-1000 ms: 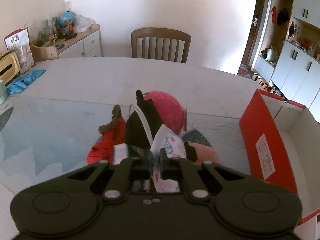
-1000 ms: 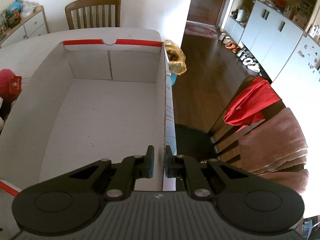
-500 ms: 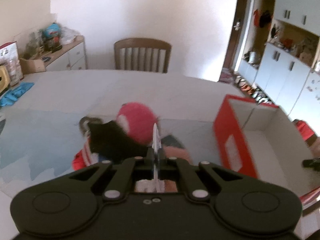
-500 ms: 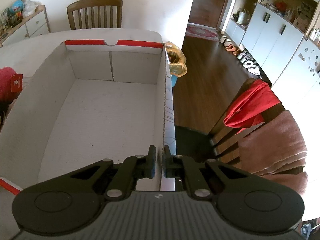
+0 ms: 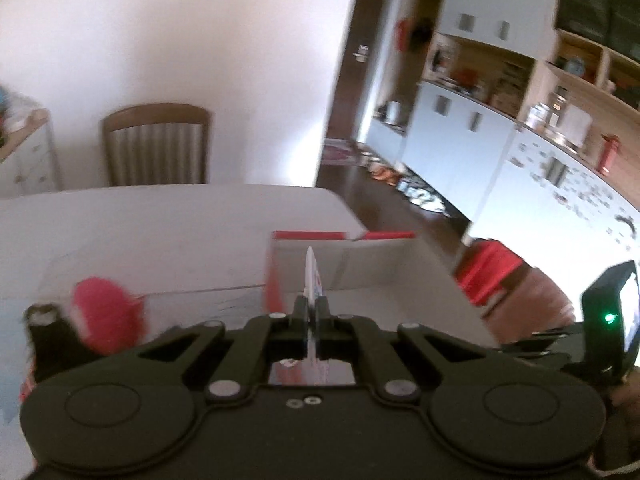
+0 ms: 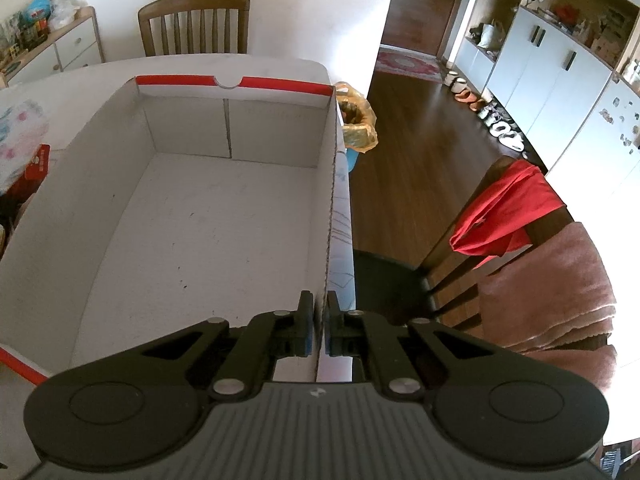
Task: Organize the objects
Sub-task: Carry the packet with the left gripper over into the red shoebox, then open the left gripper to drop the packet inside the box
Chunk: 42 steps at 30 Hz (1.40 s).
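Left gripper (image 5: 313, 307) pinches a thin white printed packet (image 5: 311, 276), possibly a wipes pouch, above the cardboard box (image 6: 200, 232). Right gripper (image 6: 319, 312) clamps the box's right wall edge; its interior lies bare.

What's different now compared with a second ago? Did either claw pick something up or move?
The left claw, already shut on a thin white patterned packet, lifted it off the pile by the pink plush and swung right toward the open box. The right claw closed the last bit onto the box's side wall and stayed put. The box has not moved and is still empty.
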{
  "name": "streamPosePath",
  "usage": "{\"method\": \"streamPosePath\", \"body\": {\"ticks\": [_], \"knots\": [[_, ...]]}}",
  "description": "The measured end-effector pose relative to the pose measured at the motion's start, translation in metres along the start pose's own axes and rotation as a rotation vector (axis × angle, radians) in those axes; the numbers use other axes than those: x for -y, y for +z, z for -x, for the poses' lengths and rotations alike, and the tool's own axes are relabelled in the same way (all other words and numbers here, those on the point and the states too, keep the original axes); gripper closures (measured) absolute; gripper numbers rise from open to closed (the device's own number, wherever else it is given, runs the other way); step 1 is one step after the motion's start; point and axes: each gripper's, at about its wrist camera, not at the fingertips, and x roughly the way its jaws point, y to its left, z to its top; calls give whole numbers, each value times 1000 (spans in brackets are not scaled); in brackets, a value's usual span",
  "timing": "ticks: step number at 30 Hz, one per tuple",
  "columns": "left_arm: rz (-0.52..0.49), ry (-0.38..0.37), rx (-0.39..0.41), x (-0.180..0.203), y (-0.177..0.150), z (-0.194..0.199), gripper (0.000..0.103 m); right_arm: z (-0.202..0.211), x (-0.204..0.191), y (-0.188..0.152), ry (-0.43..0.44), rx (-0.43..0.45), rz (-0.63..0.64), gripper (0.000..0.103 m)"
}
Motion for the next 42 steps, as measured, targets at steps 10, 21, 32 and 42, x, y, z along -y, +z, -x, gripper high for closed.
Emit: {"method": "streamPosePath", "body": {"ticks": [10, 21, 32, 42], "knots": [[-138, -80, -107, 62, -3, -67, 103, 0, 0, 0, 10, -4, 13, 98], [-174, -130, -267, 89, -15, -139, 102, 1, -2, 0, 28, -1, 58, 98], [-136, -100, -434, 85, -28, -180, 95, 0, 0, 0, 51, -9, 68, 98], [-125, -85, -483, 74, -32, -186, 59, -2, 0, 1, 55, -14, 72, 98]]}}
